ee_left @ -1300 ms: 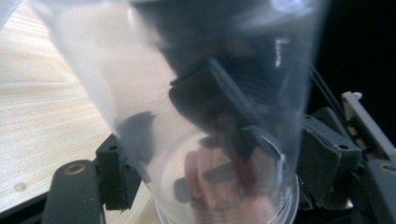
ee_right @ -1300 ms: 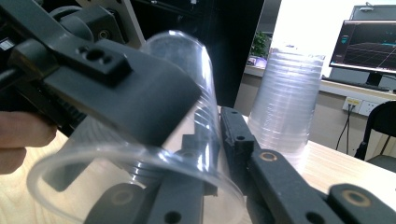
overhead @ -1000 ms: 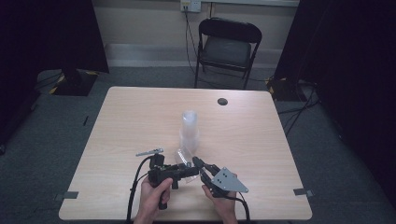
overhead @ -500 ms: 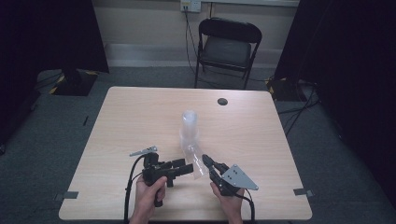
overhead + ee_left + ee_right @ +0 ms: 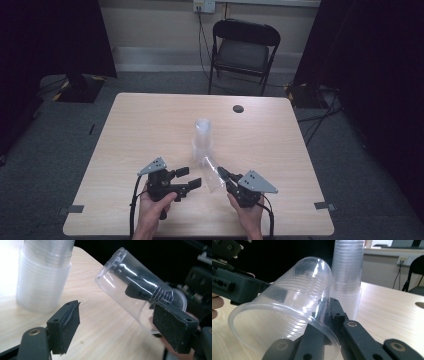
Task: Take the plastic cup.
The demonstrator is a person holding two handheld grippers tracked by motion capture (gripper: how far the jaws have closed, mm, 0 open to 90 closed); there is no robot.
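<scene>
A tall stack of clear plastic cups [image 5: 202, 136] stands upright mid-table, also in the left gripper view [image 5: 42, 275] and the right gripper view [image 5: 347, 275]. A single clear cup [image 5: 212, 176] lies tilted just in front of the stack. My right gripper [image 5: 223, 174] is shut on that cup's rim wall, and the pinch is plain in the right gripper view [image 5: 329, 315], where the cup [image 5: 287, 305] opens toward the camera. My left gripper [image 5: 189, 178] is open. In the left gripper view [image 5: 120, 325] its pads stand wide apart, with the cup [image 5: 135, 290] beyond the right pad.
A small black round spot [image 5: 238, 108] sits near the wooden table's far edge [image 5: 200, 95]. A black folding chair [image 5: 245, 50] stands beyond it. Bare tabletop spreads to the left [image 5: 140, 135] and right [image 5: 270, 145] of the stack.
Both hands have drawn apart and slightly toward the near edge. The right gripper moved right with the single cup in it, and the left gripper moved left.
</scene>
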